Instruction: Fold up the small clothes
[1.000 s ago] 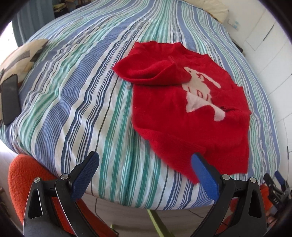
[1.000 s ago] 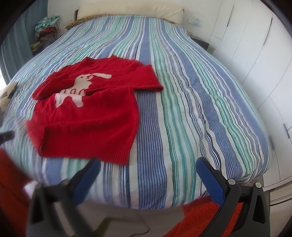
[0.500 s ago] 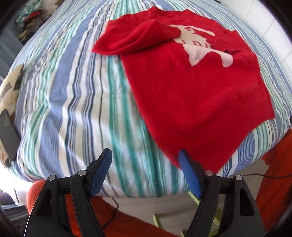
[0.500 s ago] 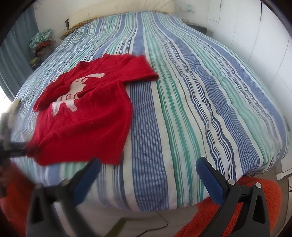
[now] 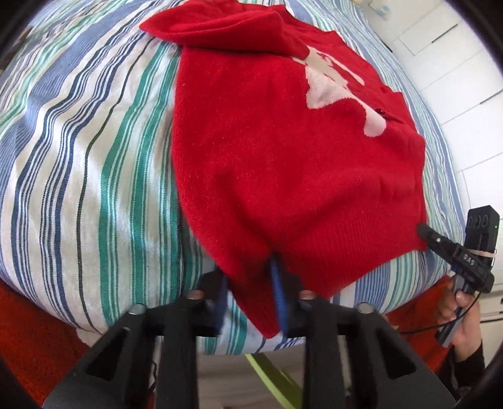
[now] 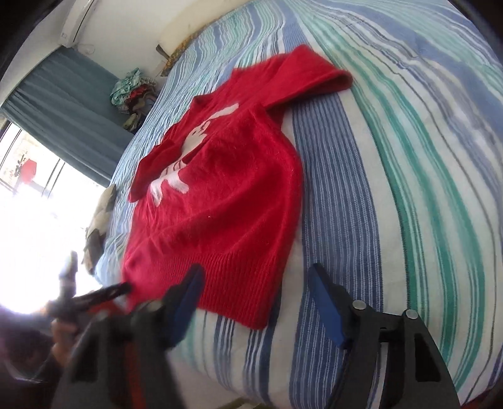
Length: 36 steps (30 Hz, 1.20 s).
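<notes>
A bed fills both views, covered with a sheet striped in blue, green and white that curves over the near edge at the bottom of each frame. Below that edge an orange rug shows at the lower left of the left wrist view, with a yellow-green bar slanting near the bottom centre. White cupboard doors close off the upper right. In the right wrist view a grey-blue curtain hangs at the upper left beside a bright window, an air conditioner sits high on the wall, and a heap of clothes stands beyond the bed's far side. A dark cushion lies on the sheet at the left, near the sweater but apart from it.

The red sweater lies flat on the bed with its white animal motif up and its ribbed hem towards the near edge. One sleeve is folded across the chest at the top of the frame.

The left tool is clamped on the hem's left corner, red knit caught between its blue pads. The right tool has just been closing; its pads stand apart with the hem's other corner between them, not pressed. A hand holds it at the lower right of the left wrist view.
</notes>
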Motion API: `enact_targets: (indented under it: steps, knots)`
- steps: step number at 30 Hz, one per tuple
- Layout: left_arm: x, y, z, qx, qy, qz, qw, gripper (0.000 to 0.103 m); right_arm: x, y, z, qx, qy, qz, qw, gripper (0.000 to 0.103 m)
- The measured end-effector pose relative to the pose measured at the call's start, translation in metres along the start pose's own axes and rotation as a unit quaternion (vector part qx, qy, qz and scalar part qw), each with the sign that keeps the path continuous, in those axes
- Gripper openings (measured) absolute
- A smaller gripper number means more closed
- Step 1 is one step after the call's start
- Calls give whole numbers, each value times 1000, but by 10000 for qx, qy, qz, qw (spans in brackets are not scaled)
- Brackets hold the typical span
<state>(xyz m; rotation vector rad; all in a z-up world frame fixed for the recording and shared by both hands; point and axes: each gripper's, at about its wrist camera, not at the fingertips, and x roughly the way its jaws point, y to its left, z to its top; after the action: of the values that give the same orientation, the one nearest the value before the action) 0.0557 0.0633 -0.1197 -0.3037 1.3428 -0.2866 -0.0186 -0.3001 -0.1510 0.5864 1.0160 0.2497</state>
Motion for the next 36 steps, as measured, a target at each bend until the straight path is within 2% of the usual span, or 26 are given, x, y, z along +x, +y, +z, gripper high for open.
enact_targets:
  steps: [1,2,5,7,9,12,13,15,19,22,23,24,25,26,27,28,30,33,34,36]
  knots:
    - [-7,2,1,-32,1,-117,9999,4,10,2,0,-83,157,91,9998,22]
    - [-17,3,1,0,-31,-207,9998,3,16,7,0,-205,300,10,9993,7]
    - [-52,3,-2,339,-126,-231,9991,3,-2,25,-2,-402,422,22,9983,6]
    - [-62,0,-4,637,-65,-24,9979,3,-26,32,-5,-277,554,145,9980,6]
    - [-56,-6,-6,897,48,312,9955,3,-39,44,-9,-300,723,118,9969,6]
    - [-24,-12,-13,1251,306,1156,9849,3,-27,50,-24,-316,1062,-274,9935,6]
    - [-15,-11,-15,1302,367,1338,9817,3,-16,46,-30,-284,1221,-499,9909,5]
    - [-1,-9,-18,1329,411,1562,9779,3,4,36,-41,-201,1455,-916,9849,5]
    - [18,-16,-19,1372,368,1866,9721,4,18,32,-49,-161,1456,-1197,9819,4]
    - [27,-21,-16,1317,311,2003,9703,14,21,31,-48,-101,1407,-1227,9824,4]
    - [28,-22,-18,1316,325,2035,9696,24,23,33,-48,-138,1393,-1268,9820,4]
    - [25,-23,-21,1297,358,2032,9699,42,23,35,-49,-180,1389,-1264,9820,12]
    - [19,-23,-22,1240,375,2030,9706,54,20,36,-50,-204,1424,-1235,9819,17]
    - [10,-22,-23,1161,306,2026,9719,71,18,38,-49,-216,1506,-1189,9812,32]
    - [-5,-19,-28,1087,144,1988,9739,73,7,36,-50,-233,1602,-1146,9801,49]
    - [-20,-15,-31,1018,-17,1942,9757,73,-1,37,-46,-288,1629,-1189,9790,53]
    - [-45,-9,-30,803,-368,1906,9777,75,-25,40,-33,-682,1480,-1665,9725,55]
    - [-74,2,-22,406,-926,1931,9759,77,-44,59,3,-1720,1029,-2671,9426,56]
    - [-79,4,-17,296,-1077,1899,9754,77,-43,70,17,-2052,863,-2774,9346,56]
    - [-82,11,-6,79,-1238,1813,9756,77,-32,96,43,-2733,516,-2498,9275,59]
